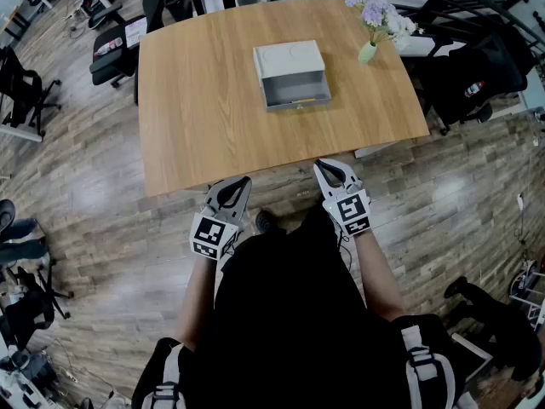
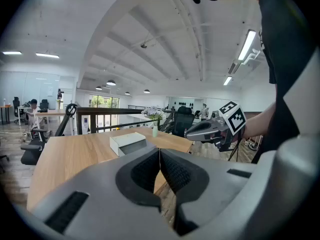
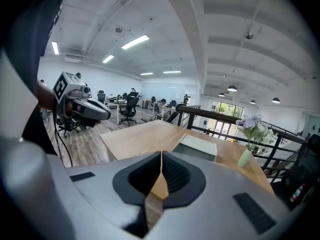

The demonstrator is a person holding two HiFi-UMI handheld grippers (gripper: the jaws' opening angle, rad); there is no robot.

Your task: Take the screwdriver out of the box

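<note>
The left gripper and right gripper hang just off the near edge of the bench, touching nothing. Both pairs of jaws are pressed together and empty. The open box sits mid-bench, well apart from them. A small yellowish item lies at its front, too small to identify.

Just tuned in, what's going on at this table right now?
A person stands at the near edge of the wooden table, a hand-held gripper in each hand. The left hand-held gripper and right hand-held gripper are both shut, empty, and held by that edge. The open box sits untouched mid-table, a flower vase to its far right. The box's contents are too small to make out.
</note>
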